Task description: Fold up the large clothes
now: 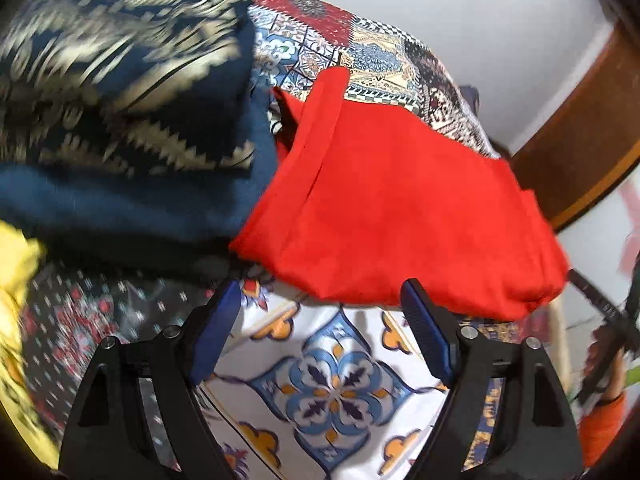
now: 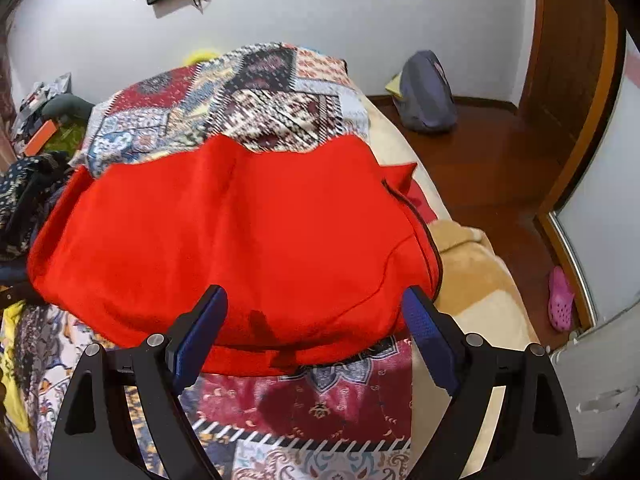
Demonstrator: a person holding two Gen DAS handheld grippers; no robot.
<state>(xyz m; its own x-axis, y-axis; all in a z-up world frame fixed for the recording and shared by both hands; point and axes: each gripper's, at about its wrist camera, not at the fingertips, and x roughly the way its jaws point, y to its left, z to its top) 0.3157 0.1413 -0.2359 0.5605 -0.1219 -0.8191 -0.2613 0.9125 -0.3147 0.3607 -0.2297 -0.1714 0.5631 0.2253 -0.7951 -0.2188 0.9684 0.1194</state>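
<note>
A bright red garment (image 2: 240, 240) lies folded flat on the patterned bedspread (image 2: 328, 404); in the left wrist view the red garment (image 1: 400, 208) spreads to the right of centre. My right gripper (image 2: 316, 300) hovers over its near edge, jaws open with nothing pressed between the blue pads. My left gripper (image 1: 320, 292) stands open above the bedspread (image 1: 328, 392), just short of the garment's near hem, holding nothing. A dark blue cloth with a gold pattern (image 1: 120, 100) is heaped to the left of the red garment.
A yellow cloth (image 1: 16, 280) lies at the left edge. A beige blanket (image 2: 472, 280) hangs at the bed's right side above a brown floor. A grey backpack (image 2: 428, 92) leans against the wall, and a pink clog (image 2: 560, 296) lies by a door. Several clothes (image 2: 32, 184) are piled left.
</note>
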